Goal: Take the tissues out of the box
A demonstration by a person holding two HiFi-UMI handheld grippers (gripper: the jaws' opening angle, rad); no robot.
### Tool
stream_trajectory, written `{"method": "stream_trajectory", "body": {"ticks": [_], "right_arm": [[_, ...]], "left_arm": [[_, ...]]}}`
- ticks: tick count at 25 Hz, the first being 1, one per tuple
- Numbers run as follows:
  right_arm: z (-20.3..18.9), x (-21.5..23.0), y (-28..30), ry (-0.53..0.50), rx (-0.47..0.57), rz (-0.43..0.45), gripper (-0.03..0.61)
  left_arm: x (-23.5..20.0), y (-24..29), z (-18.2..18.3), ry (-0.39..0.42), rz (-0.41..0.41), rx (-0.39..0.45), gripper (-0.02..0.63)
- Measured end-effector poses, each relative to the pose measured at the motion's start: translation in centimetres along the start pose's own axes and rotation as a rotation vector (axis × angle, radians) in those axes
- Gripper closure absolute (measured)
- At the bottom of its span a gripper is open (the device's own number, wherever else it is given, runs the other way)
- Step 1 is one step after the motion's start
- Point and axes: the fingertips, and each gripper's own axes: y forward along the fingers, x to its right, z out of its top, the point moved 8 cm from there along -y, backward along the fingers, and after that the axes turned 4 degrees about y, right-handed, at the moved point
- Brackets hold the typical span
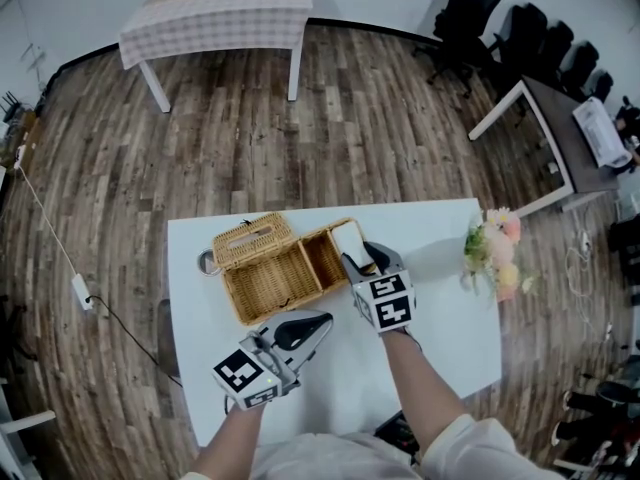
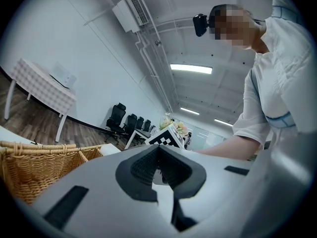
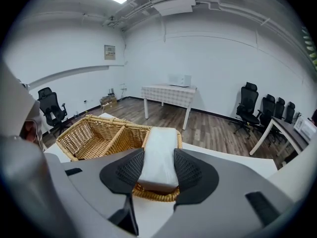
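- Wicker box (image 1: 270,278) sat open on the white worktop (image 1: 440,328), lid (image 1: 252,240) flipped back.
- Tissue pack (image 3: 158,152) stood in the box's small end compartment, sticking up above the rim.
- Right hand-held gripper (image 3: 158,171) was clamped on the tissue pack, one pad against each side.
- Left hand-held gripper (image 2: 159,158) was over the worktop just in front of the box, jaws together, nothing between them.
- Flowers (image 1: 497,253) stood at the worktop's right edge.
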Motion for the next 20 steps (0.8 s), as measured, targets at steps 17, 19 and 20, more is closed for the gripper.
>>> {"method": "stream_trajectory", "body": {"ticks": [17,19,20], "right_arm": [[0.8,-0.1,-0.9,0.022,-0.008,-0.009,0.373],[0.9,-0.1,-1.0,0.024,-0.003,-0.01,0.373],[1.0,-0.1,-1.1,0.025,-0.001,-0.011,0.373]], "left_arm": [[0.4,-0.1,0.2,0.008,-0.003,-0.004,0.615],[0.4,0.0,0.2,0.009,-0.005,-0.003,0.615],[0.4,0.0,0.2,0.01,-0.006,-0.002,0.615]]}}
